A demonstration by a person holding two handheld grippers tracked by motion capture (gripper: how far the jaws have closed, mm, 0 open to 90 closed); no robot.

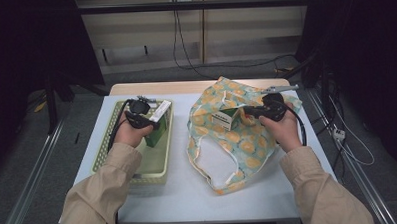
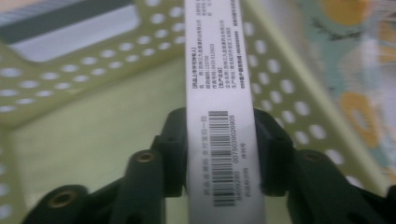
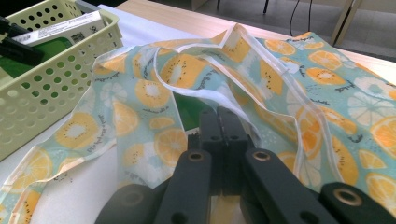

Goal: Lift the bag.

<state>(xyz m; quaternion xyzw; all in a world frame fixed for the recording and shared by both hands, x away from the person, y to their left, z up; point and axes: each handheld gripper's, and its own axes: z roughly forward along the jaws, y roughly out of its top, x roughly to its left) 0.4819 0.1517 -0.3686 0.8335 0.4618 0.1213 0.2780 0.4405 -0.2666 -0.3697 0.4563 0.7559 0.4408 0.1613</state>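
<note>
left gripper [image 2: 219, 154] has its jaws clamped on a green box [image 1: 156, 124] over the basket [image 1: 158, 171], right gripper [image 3: 223, 123] is pinched tight on the fruit-print bag [image 3: 322, 98]

The basket [image 1: 119, 157] sits at the counter's [image 1: 179, 192] left, the bag [image 1: 237, 140] at its right, apart. One box [image 1: 157, 124] stands inside the basket. Another box [image 1: 225, 118] lies in the bag's mouth.
</note>
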